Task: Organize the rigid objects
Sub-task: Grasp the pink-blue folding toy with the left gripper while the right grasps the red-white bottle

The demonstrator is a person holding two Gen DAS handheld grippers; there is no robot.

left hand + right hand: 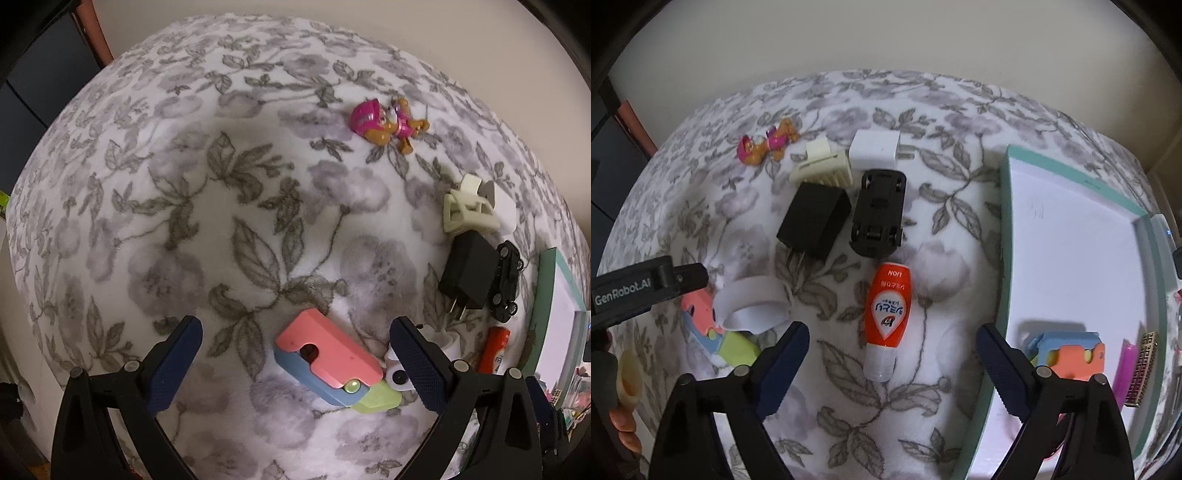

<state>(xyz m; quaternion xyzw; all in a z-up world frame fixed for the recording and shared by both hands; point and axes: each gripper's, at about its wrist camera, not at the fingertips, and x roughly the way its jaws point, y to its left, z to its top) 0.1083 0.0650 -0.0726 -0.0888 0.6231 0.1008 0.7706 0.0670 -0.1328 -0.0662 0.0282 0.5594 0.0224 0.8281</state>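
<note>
My left gripper (295, 328) is open, pointing down at a floral blanket (221, 184). A pink, blue and green folding toy (325, 362) lies between its fingers, untouched. My right gripper (892, 332) is open too, and an orange bottle (890, 306) with a clear cap lies between its fingertips, clear of both pads. Beyond the bottle sit a black charger (814, 225), an upturned black toy car (879, 214), a cream clip (823, 170), a white charger (875, 149) and a pink pup figure (768, 144). A white ring (753, 302) lies beside the folding toy (701, 310).
A mint-rimmed white tray (1006, 221) stands at the right and holds a blue and orange toy (1067, 354), a pink stick (1126, 369) and a patterned bar (1143, 369). The left gripper's body (683, 278) reaches in from the left edge. A beige wall lies behind the blanket.
</note>
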